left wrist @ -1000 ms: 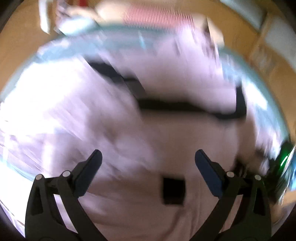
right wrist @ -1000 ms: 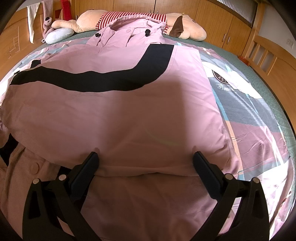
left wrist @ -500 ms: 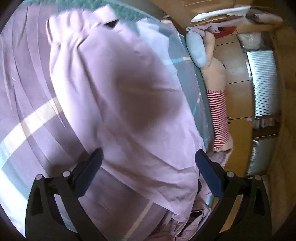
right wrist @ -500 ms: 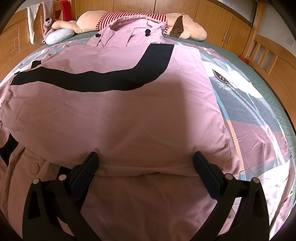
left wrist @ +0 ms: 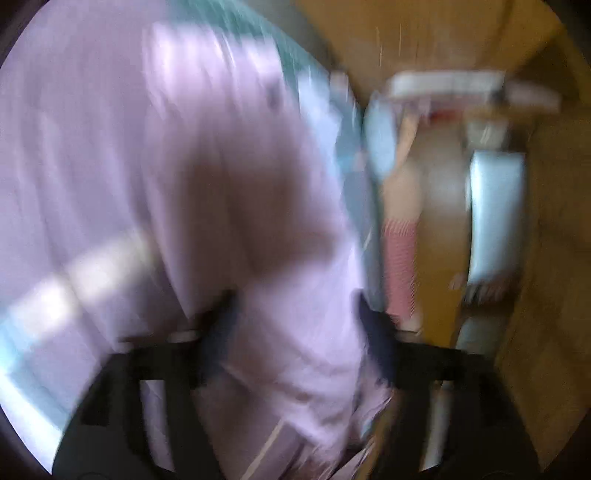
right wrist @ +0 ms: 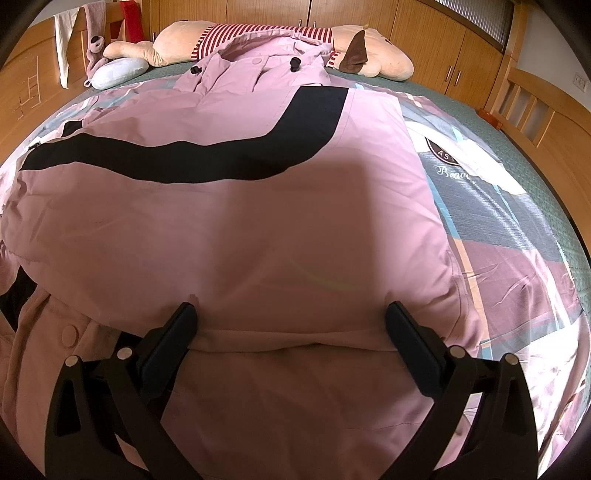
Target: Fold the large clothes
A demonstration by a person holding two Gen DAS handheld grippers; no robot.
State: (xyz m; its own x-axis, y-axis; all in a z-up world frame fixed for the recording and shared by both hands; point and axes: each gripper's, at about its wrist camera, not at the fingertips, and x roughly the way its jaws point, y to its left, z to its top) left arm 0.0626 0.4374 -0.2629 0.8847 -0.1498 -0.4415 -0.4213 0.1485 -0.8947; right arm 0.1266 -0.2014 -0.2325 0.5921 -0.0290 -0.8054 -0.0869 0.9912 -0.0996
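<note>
At six o'clock, we see the right gripper [right wrist: 290,325] spread wide over a pink coat [right wrist: 240,221]; the left gripper [left wrist: 295,325] is closing around blurred pink cloth.

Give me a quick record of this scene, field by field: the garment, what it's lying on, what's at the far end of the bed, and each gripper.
garment: pink coat with a curved black band, spread flat
surface: bed with a patchwork cover
far end: striped plush toy and a small pale pillow
right gripper: jaws open, over the coat's near fold
left gripper: picture blurred; jaws closing, pink fabric between them
</note>
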